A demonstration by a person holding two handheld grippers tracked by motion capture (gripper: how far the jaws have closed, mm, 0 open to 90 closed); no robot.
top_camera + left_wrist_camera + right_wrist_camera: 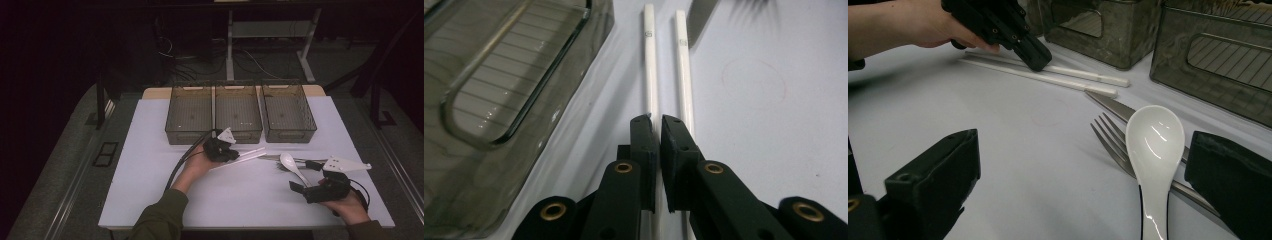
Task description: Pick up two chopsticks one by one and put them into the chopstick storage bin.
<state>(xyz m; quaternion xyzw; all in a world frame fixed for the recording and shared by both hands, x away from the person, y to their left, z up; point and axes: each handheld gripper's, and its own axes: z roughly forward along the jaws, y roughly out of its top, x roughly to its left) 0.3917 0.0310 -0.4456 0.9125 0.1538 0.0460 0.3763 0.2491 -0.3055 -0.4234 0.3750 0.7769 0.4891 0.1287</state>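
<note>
A pair of white chopsticks (pixel 246 155) is laid on the white table (pixel 150 165) just near of the three smoke-tinted wire-pattern bins (pixel 239 113), which are lined up side by side along the far edge. The left gripper (pixel 233 154) is lowered onto the chopsticks' left ends; in the left gripper view its jaws are seen drawn almost together over the two sticks (pixel 651 65), with only a narrow slit between them, and whether a stick is actually pinched cannot be told. In that same view the wall of the nearest bin (pixel 499 100) is seen just to the left of the sticks. The right gripper (pixel 306 175) is held near the right near corner of the table, its jaws spread wide on either side of a white ceramic soup spoon (pixel 1153 150). The spoon is laid bowl-up across a metal fork (pixel 1120 145) and a metal knife (pixel 1108 104), which are set side by side just right of the chopsticks' tips. In the right gripper view the left gripper (pixel 1038 59) is seen farther off, pressed down on the chopsticks (pixel 1068 77), with the person's left hand (pixel 923 25) wrapped around it.
</note>
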